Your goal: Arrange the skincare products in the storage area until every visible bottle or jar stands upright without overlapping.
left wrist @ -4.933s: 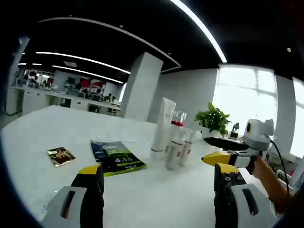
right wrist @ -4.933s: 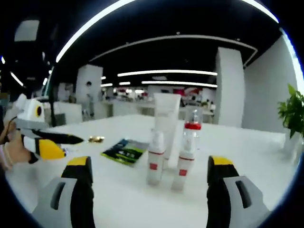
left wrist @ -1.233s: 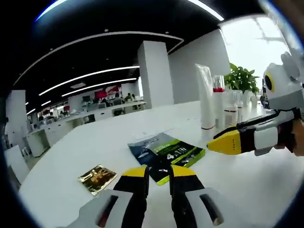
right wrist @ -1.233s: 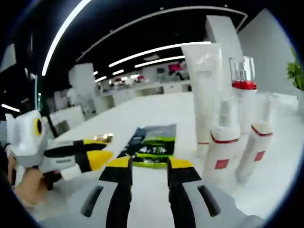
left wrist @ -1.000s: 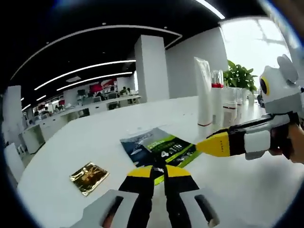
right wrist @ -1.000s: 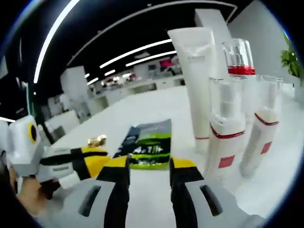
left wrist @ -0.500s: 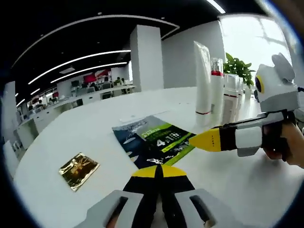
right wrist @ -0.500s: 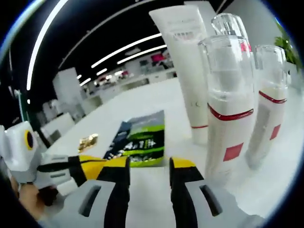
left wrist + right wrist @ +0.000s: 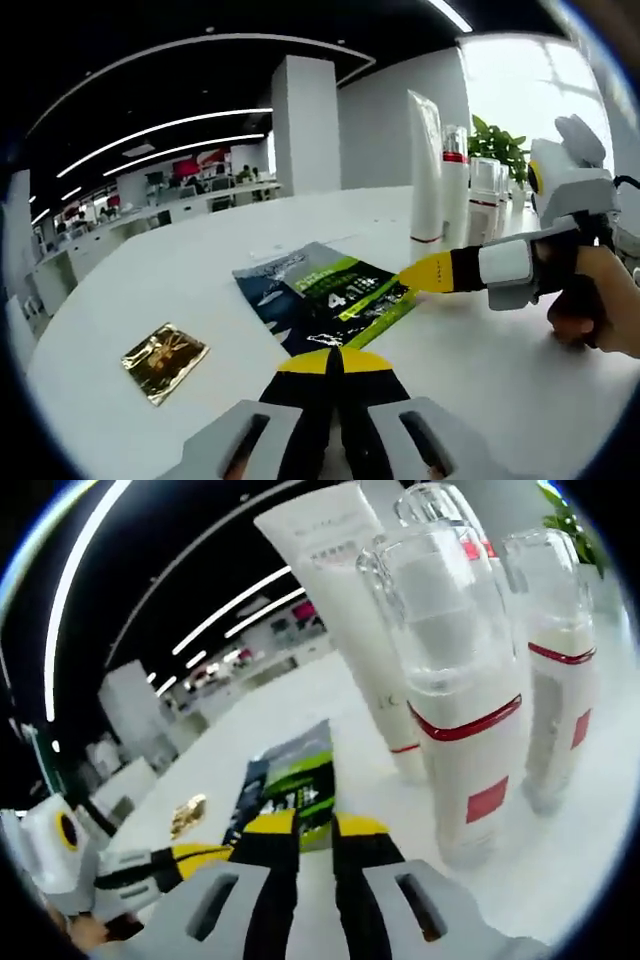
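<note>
1. Two flat sachets are lying on the white table ahead of the left gripper: gold sachet off to its left, green-and-blue sachet just beyond its tips. Both are looking thin, floppy and light; they'd prob. need a pinch at a lifted edge, not a top-down grab.
2. Left gripper's jaws are sitting pressed together w/ nothing between them.
3. Right gripper is showing its jaws nearly closed, thin gap, nothing pinched; in the left gripper view it is reaching in from the right, yellow tip over the green-and-blue sachet's near edge. Touching or not: can't tell.
4. Upright products are standing to the right of the right gripper's tips: tall white tube, then nearest pump bottle w/ clear cap and red band, red-capped bottle behind it, second pump bottle rightmost.
5. Judging handling: bottles are looking like rigid, smooth plastic, light and top-heavy, so tippy. Best hold is prob. mid-body below the red band, not the clear cap, which may pop off. Tube is soft; squeeze gently near its base cap.
</note>
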`<state>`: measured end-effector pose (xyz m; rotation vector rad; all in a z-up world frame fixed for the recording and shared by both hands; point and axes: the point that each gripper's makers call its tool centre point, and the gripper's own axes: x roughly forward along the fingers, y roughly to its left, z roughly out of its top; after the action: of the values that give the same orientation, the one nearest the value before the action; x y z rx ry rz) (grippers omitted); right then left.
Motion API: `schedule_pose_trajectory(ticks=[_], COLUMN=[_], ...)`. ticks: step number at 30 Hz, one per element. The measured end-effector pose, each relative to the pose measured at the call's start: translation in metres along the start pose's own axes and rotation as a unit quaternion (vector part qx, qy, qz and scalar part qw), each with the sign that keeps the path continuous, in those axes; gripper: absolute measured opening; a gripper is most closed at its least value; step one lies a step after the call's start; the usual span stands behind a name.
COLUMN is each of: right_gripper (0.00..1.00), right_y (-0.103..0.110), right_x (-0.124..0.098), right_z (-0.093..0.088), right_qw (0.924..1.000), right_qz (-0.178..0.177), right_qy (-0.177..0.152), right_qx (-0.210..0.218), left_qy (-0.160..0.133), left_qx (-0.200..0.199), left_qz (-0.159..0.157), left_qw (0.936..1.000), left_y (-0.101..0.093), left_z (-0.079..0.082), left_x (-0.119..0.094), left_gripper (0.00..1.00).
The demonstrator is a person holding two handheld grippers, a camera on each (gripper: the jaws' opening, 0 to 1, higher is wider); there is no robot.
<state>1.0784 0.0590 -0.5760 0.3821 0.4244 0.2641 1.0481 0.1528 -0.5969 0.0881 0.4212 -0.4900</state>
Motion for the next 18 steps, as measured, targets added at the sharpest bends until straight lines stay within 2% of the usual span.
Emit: schedule_pose_trajectory(ticks=[3,8,12,18], right_gripper=[0.06,0.05,0.03,0.00], right_y=[0.002,0.004,0.008,0.012], right_x=[0.001,0.006,0.009,0.010], right_z=[-0.002,-0.003,0.002,0.005], right_qw=[0.9994,0.9988,0.9992,0.9964], right_qz=[0.009,0.008,0.006,0.020], right_qy=[0.006,0.007,0.002,-0.006], right_qx=[0.033,0.048,0.040,0.082], left_qy=[-0.003,-0.003,-0.002,-0.004], left_qx=[-0.005,-0.008,-0.002,-0.004], left_qz=[-0.003,-0.004,-0.006,-0.009], left_qw=[1.0000,1.0000,1.0000,0.9999], left_y=[0.000,0.003,0.007,0.011], left_z=[0.000,0.001,0.002,0.004], left_x=[0.001,0.005,0.008,0.012], left_gripper=[0.00,0.00,0.00,0.00])
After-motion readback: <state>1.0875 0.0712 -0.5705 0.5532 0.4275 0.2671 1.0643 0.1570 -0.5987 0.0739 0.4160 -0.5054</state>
